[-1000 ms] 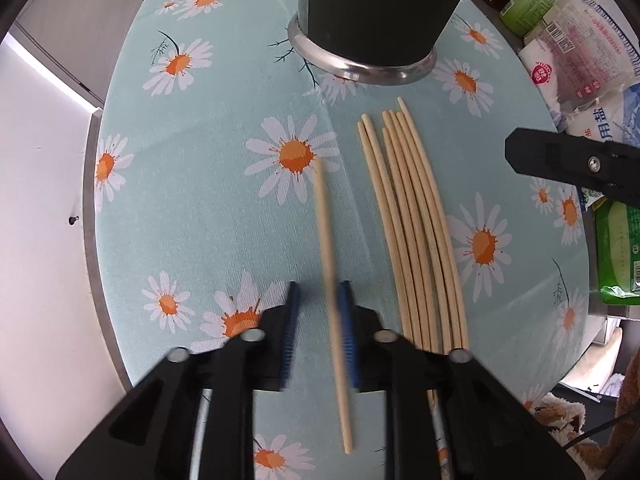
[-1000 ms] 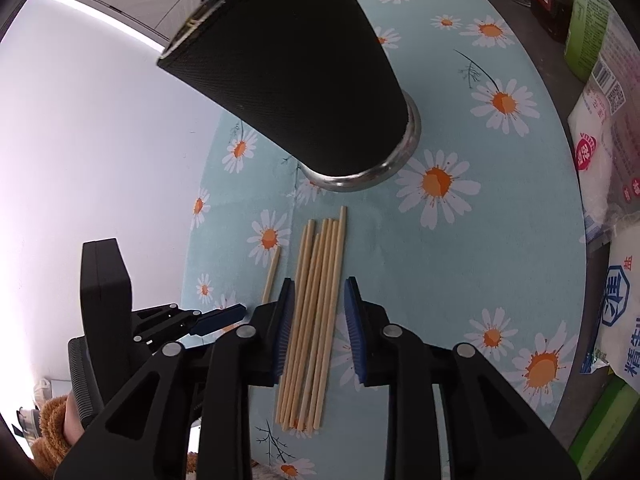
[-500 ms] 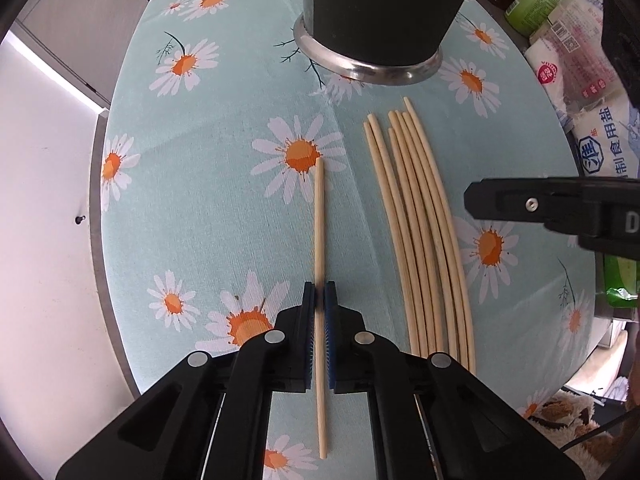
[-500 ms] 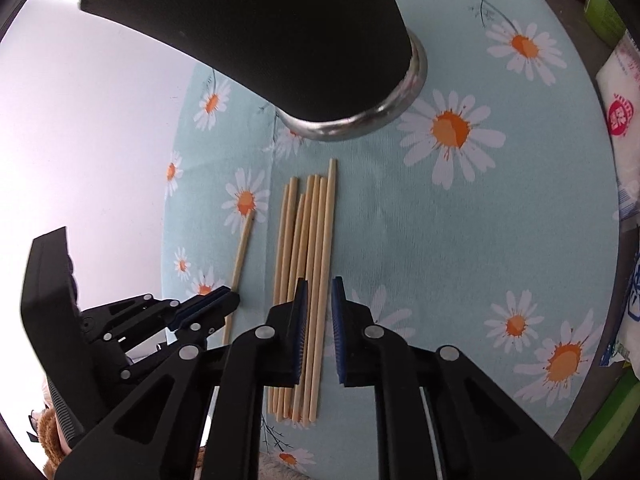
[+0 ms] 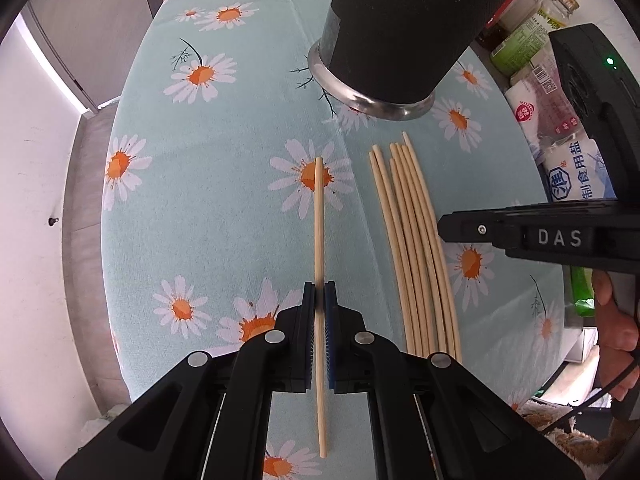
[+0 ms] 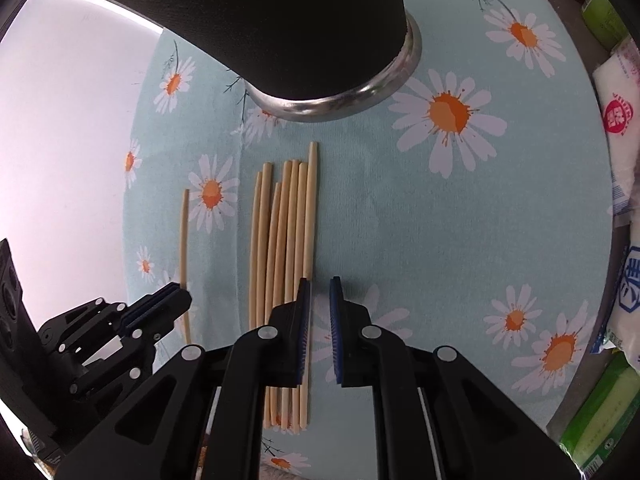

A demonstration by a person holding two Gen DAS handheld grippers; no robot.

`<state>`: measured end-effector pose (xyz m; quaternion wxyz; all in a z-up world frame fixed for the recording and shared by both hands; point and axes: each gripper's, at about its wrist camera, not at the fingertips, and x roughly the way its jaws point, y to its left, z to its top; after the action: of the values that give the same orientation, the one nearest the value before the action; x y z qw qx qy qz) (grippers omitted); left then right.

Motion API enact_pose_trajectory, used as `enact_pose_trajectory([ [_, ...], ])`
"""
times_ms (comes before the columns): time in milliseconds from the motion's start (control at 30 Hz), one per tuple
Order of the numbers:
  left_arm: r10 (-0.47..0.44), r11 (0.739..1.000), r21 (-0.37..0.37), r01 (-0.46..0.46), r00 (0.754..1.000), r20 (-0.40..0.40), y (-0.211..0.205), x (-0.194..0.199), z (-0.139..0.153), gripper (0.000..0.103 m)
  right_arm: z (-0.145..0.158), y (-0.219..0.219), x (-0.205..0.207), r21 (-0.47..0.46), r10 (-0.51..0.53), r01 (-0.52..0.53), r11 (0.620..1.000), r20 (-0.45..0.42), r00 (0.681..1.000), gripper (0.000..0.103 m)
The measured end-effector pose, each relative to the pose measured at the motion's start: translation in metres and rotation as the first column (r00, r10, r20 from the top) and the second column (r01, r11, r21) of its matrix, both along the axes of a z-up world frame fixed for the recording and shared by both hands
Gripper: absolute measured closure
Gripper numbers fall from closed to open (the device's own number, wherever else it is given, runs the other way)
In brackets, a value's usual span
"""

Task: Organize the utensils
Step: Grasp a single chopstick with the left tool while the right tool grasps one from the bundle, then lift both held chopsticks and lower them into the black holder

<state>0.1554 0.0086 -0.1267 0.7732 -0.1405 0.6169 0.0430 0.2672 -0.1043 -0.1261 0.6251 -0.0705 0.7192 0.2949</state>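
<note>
My left gripper is shut on a single wooden chopstick, which runs forward over the daisy tablecloth. It shows from the side in the right wrist view, with the chopstick. Several more chopsticks lie side by side to its right. A tall black utensil holder with a steel base stands beyond them. My right gripper is nearly closed and empty, just right of the bundle, with the rightmost chopstick against its left finger.
Food packets and bottles crowd the table's right edge; packets also show in the right wrist view. The table's left edge drops off toward a pale wall.
My left gripper closed on the single chopstick and straightened it. My right gripper narrowed from open to nearly closed and moved forward toward the holder, shifting to the right side of the bundle.
</note>
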Motion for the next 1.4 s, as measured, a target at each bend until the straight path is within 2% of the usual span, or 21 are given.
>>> enact_pose_trajectory([
  [333,-0.02,0.999,-0.05,0.022,0.999,0.045,0.016,-0.013,0.005,0.099,0.005,0.022,-0.008,-0.062,-0.01,0.012,0.998,0.039,0.999,0.092],
  [600,-0.047,0.996,-0.071,0.051,0.997,0.067,0.035,-0.026,0.011,0.099,0.005,0.051,-0.027,-0.161,0.02,-0.003,0.987,0.103,0.994,0.093],
  [700,-0.059,0.995,-0.078,0.064,0.996,0.069,0.038,-0.031,0.01,0.099,0.004,0.056,-0.029,-0.183,0.02,0.001,0.983,0.111,0.994,0.098],
  [967,-0.102,0.989,-0.099,0.11,0.991,0.081,0.041,-0.042,0.014,0.099,0.004,0.048,-0.023,-0.19,-0.009,0.025,0.981,0.086,0.996,0.098],
  [1200,-0.147,0.981,-0.11,0.158,0.984,0.1,0.042,-0.043,0.022,0.099,0.009,0.018,-0.021,-0.127,-0.124,0.131,0.983,0.064,0.99,0.098],
  [1400,-0.12,0.981,-0.139,0.137,0.985,0.125,0.048,-0.039,0.029,0.099,0.029,-0.007,-0.025,-0.065,-0.169,0.175,0.982,0.085,0.982,0.098],
])
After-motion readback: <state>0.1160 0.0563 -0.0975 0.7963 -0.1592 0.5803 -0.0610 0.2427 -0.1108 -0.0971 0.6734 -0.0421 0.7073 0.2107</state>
